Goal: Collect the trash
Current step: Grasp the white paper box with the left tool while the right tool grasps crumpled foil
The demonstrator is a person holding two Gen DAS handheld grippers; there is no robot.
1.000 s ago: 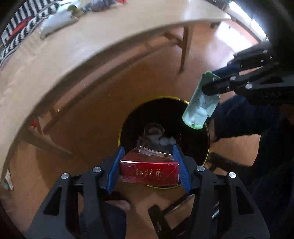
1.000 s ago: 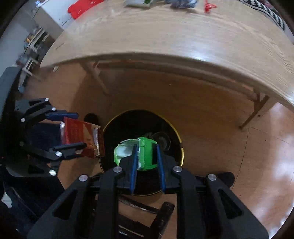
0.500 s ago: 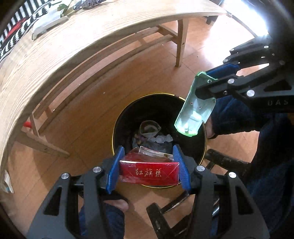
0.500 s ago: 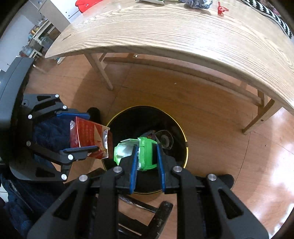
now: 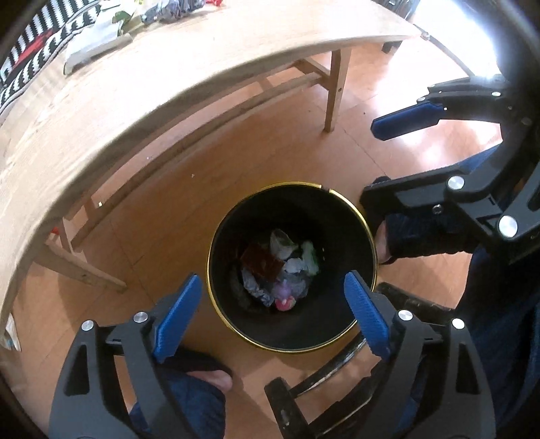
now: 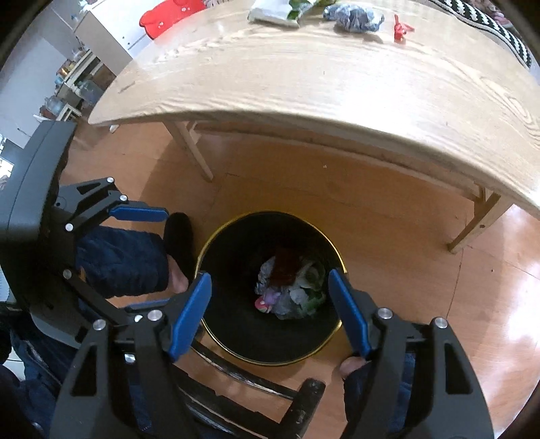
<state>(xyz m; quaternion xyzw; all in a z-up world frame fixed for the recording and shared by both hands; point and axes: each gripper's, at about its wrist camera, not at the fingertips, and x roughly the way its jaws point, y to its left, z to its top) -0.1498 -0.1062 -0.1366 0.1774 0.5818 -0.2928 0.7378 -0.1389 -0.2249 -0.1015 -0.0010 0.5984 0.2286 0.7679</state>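
Both tools hang over the black bin (image 5: 337,216), pointed steeply down into it. The left tool (image 5: 273,317) is spreading its jaws with nothing between them, and the right tool (image 6: 270,310) is doing the same, also empty. The trash (image 5: 280,266) lies heaped at the bottom of the bin: a dark red pack (image 5: 261,261), pale crumpled wrappers, something pink at the heap's 6 o'clock.

To finish this release well, I would let the jaws open fully while centred over the bin mouth, check that nothing clings to the blue pads, then lift straight up before swinging back toward the tabletop (image 6: 303,87), clear of its near edge.

The right wrist view shows what remains to collect, at 12 to 1 o'clock on the far tabletop: a white packet (image 6: 273,13), a crumpled blue-grey wad (image 6: 357,15) and a small red scrap (image 6: 400,28), plus shelving at 9 to 10 o'clock. The left wrist view shows the same litter only blurred at its top edge, but it gives the right tool from the side, jaws plainly apart, and a striped cloth (image 5: 30,64) at 10 o'clock.
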